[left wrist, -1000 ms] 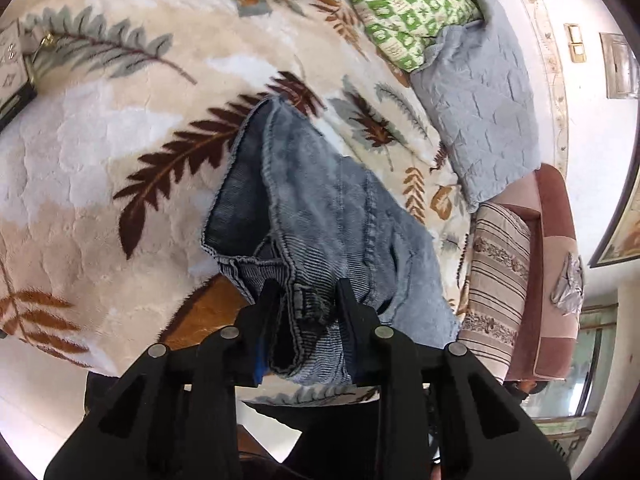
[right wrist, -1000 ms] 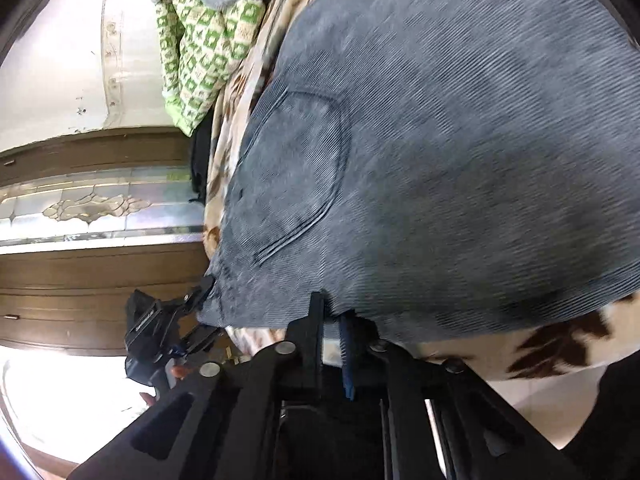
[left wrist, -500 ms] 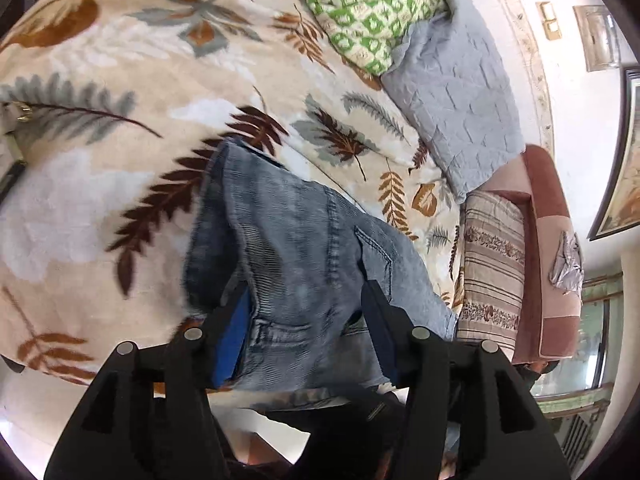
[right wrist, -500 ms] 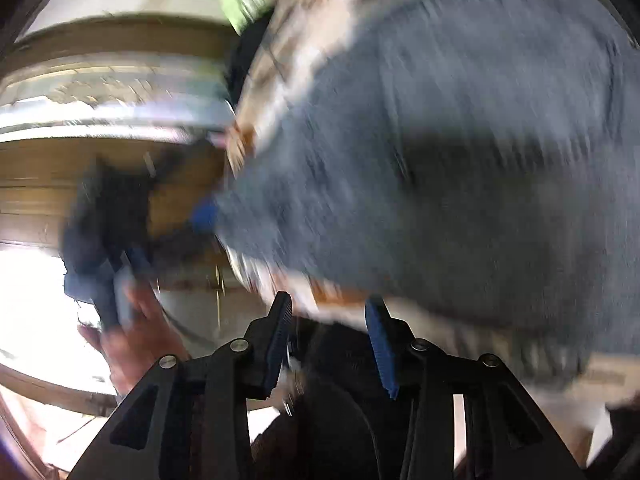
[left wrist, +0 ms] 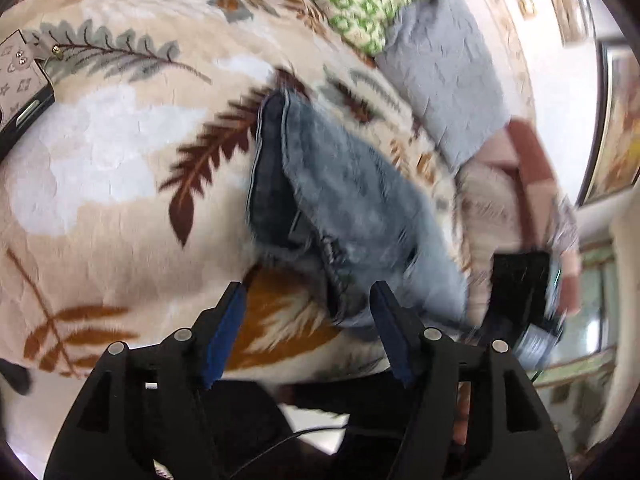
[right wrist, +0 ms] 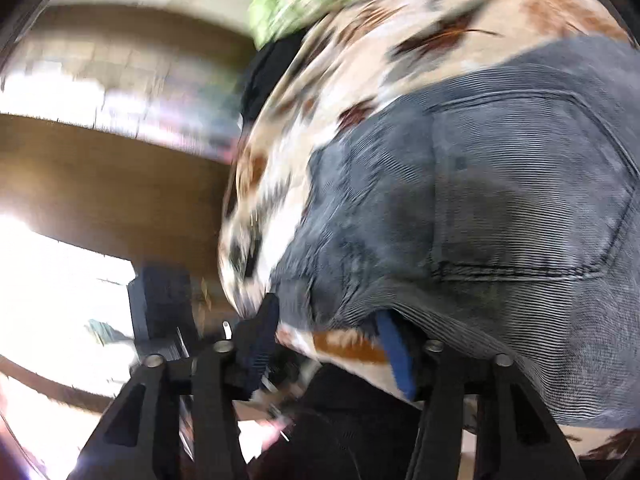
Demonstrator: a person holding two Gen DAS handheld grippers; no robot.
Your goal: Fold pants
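The blue-grey pants (left wrist: 352, 208) lie folded on the leaf-print bedspread (left wrist: 120, 184). My left gripper (left wrist: 308, 296) hovers at their near edge. Its jaws are opening, and the pants' corner reaches between the fingertips without either pad pressing on it. In the right wrist view the pants (right wrist: 500, 200) fill the right side, back pocket up. My right gripper (right wrist: 324, 328) is at their near edge with its jaws opening. The hem lies over the tip of its right finger (right wrist: 394, 352), and only bedspread shows between the pads. In the left wrist view a hand holds the right gripper's black body (left wrist: 520, 300).
A green patterned cloth (left wrist: 360, 4) and a grey quilt (left wrist: 448, 76) lie at the bed's far side, with a striped pillow (left wrist: 492, 200) beside them. A patterned phone case (left wrist: 20, 92) sits at the left. Wooden panelling (right wrist: 112, 184) stands past the bed edge.
Both grippers were shut on the pants' edge a second ago and have let go and opened. The left one has drawn back; the right one has rolled and swung along the edge.
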